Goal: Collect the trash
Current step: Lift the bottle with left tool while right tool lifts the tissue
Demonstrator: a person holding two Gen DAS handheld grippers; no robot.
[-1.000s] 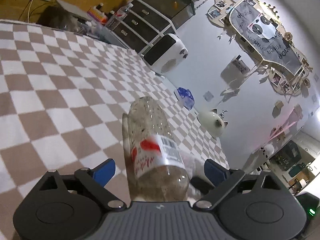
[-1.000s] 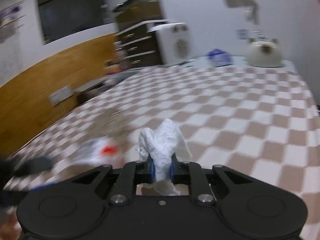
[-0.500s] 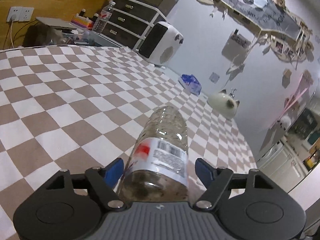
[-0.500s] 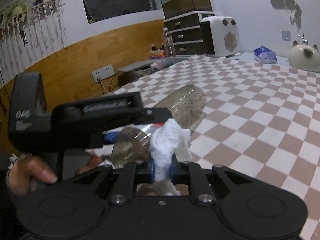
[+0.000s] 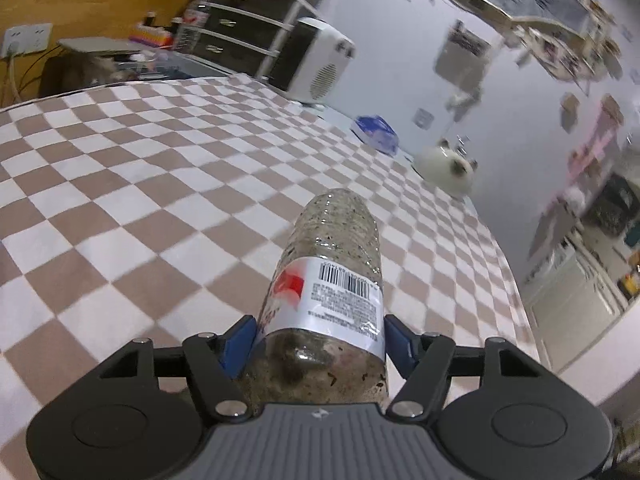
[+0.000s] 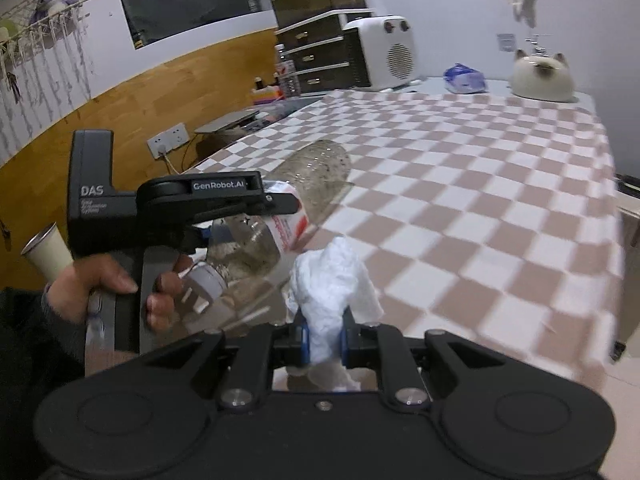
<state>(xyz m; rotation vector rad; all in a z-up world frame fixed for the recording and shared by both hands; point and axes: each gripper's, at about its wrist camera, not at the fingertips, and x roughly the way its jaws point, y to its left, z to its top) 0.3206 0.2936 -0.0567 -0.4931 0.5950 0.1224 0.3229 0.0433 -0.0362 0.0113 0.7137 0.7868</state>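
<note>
Now my left gripper (image 5: 320,340) has just been closing, and its blue pads (image 5: 239,345) press both sides of a clear plastic bottle (image 5: 332,276) at the lower centre of the left wrist view. The bottle is grimy inside, with dark specks, and wears a white label with a red mark and a barcode; its base points away from me, toward the middle of the frame, above the brown-and-white checkered cloth (image 5: 132,184). From the right wrist view the same bottle sits left of centre, its white-capped neck close to the fingers of my left hand (image 6: 100,284), which grips the black handle at the left edge. My right gripper (image 6: 323,338) is clenched on a crumpled white tissue (image 6: 334,280) at the lower centre, the wad bulging above the jaws, just right of the bottle's neck. Farther back, at the upper right, a white fan heater (image 6: 382,54), a blue packet (image 6: 466,78) and a cat-faced ornament (image 6: 542,78) stand beyond the cloth.
</note>
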